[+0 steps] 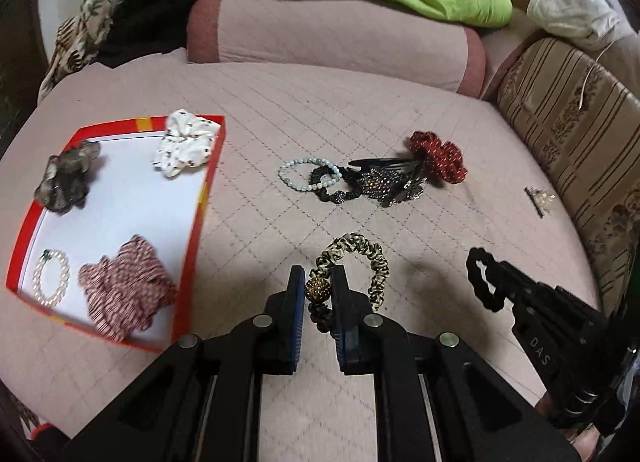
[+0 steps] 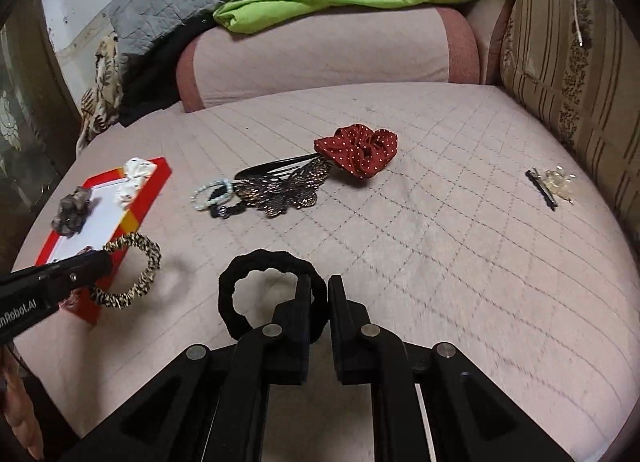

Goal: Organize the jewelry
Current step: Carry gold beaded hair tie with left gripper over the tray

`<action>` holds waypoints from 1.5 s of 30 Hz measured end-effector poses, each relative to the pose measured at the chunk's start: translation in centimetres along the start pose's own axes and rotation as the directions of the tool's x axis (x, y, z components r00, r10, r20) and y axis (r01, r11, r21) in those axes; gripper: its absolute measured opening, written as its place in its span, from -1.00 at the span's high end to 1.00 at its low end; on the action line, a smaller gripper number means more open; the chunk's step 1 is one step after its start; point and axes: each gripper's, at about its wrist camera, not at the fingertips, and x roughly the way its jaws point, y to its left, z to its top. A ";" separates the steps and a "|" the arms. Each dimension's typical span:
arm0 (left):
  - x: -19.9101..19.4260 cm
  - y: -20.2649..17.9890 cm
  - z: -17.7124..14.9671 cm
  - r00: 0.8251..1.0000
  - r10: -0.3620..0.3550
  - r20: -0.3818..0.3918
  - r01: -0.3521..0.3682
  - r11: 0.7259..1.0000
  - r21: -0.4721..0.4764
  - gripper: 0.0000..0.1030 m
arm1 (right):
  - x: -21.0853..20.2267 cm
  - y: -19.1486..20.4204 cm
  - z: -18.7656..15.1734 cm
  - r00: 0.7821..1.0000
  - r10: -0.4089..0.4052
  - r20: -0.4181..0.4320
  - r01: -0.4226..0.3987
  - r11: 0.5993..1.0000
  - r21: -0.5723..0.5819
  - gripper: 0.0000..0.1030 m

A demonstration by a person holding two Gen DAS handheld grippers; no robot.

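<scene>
My left gripper [image 1: 319,282] is shut on a leopard-print hair tie [image 1: 360,258] with a glittery bead, held above the pink quilted bed. It also shows in the right wrist view [image 2: 136,274]. My right gripper [image 2: 319,290] is shut on a black hair tie [image 2: 256,286], which also shows in the left wrist view [image 1: 484,282]. A red-rimmed white tray [image 1: 120,201] at left holds a grey scrunchie [image 1: 66,181], a white scrunchie [image 1: 184,141], a striped pink scrunchie [image 1: 124,290] and a pearl bracelet [image 1: 50,278].
A pile lies mid-bed: a pale bead bracelet [image 1: 306,173], a black hair tie [image 1: 332,185], a butterfly clip [image 2: 280,189] and a red dotted scrunchie [image 2: 360,149]. A hairpin with a clear clip [image 2: 550,185] lies at right. Pillows [image 1: 332,33] and a striped cushion [image 1: 572,133] border the bed.
</scene>
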 end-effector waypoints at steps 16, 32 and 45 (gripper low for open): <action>-7.4 2.0 -1.7 0.992 0.028 0.120 -0.026 1.000 -0.013 0.76 | -6.1 4.7 -1.0 0.998 0.032 0.054 -0.029 0.998 -0.058 0.81; -9.9 4.6 -2.2 0.975 0.150 0.166 -0.144 0.988 -0.045 0.76 | -8.1 8.0 -1.3 0.998 0.025 0.064 -0.017 0.993 -0.120 0.81; -9.8 7.1 -2.4 0.964 0.212 0.161 -0.203 0.977 -0.069 0.76 | -7.8 10.8 -1.3 0.998 0.039 0.048 -0.029 0.981 -0.190 0.81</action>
